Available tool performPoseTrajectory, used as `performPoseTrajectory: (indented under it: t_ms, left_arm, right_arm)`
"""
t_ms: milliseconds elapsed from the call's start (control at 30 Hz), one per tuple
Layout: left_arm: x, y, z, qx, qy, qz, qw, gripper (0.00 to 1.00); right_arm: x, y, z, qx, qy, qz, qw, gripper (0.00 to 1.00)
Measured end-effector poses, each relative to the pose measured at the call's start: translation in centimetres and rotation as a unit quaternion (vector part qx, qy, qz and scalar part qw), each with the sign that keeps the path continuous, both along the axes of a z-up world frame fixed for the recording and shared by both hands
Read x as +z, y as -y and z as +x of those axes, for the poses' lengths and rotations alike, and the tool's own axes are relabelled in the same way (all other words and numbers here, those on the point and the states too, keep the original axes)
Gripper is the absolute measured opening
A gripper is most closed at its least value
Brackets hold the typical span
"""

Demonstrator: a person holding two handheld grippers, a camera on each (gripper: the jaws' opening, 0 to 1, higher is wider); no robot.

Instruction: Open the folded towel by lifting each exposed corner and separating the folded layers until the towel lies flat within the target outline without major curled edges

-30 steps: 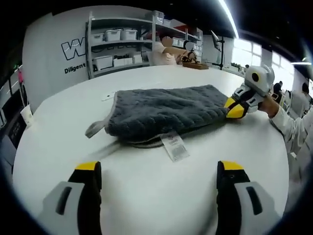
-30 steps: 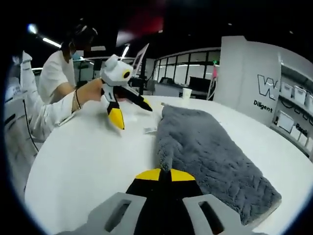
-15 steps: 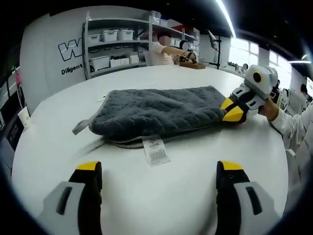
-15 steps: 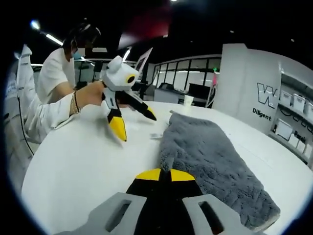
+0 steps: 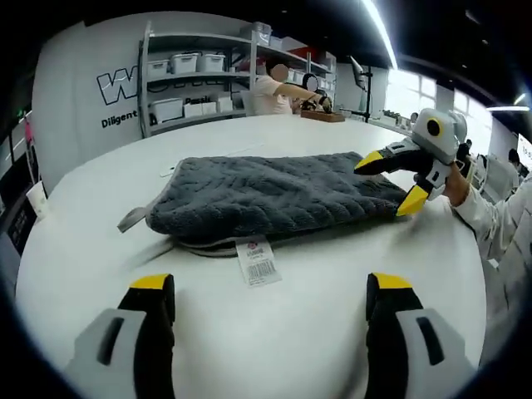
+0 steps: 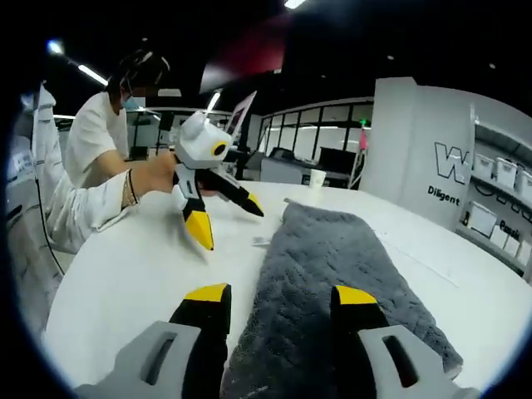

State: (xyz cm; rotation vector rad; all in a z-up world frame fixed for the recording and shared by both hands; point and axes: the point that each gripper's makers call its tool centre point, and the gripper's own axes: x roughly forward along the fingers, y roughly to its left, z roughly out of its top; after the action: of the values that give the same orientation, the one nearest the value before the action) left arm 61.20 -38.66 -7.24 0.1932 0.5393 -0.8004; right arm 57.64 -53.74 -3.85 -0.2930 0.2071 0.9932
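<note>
The folded grey towel [image 5: 270, 195] lies on the round white table [image 5: 349, 283], thick, plush and quilted, with a hanging loop [image 5: 133, 219] and a white label [image 5: 256, 262] at its near edge. It looks soft, limp and light, likely best pinched thinly at an exposed corner. The left gripper [image 5: 270, 295] hangs wide open short of the label; the right gripper [image 6: 278, 301] is open, jaws astride the towel's end.

Grey plush towel [image 5: 270, 193], quilted wavy texture, folded into a long rectangle, flat on the white round table [image 5: 316, 307]; lighter trimmed lower layer peeking out along one long edge; white barcode label [image 5: 257, 262] lying on the tabletop off that edge; grey hanging loop [image 5: 133, 219] jutting from one corner; far short end slightly raised.
</note>
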Motion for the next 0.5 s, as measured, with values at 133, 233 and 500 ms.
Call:
performPoseTrajectory:
  t_ms: [133, 233, 500]
  left_arm:
    - [0.2, 0.4, -0.2, -0.006, 0.000, -0.013, 0.9999, 0.92]
    - [0.5, 0.9, -0.5, -0.016, 0.000, -0.016, 0.9997, 0.92]
    - [1.7, 2.7, -1.4, -0.053, 0.003, -0.061, 0.9967, 0.89]
  right_arm:
    - [0.4, 2.1, 0.8, -0.031, 0.002, -0.006, 0.9995, 0.68]
    - [0.1, 3.4, 0.9, -0.034, -0.002, -0.026, 0.9991, 0.84]
    - [1.1, 6.0, 2.0, -0.085, 0.004, -0.012, 0.9963, 0.99]
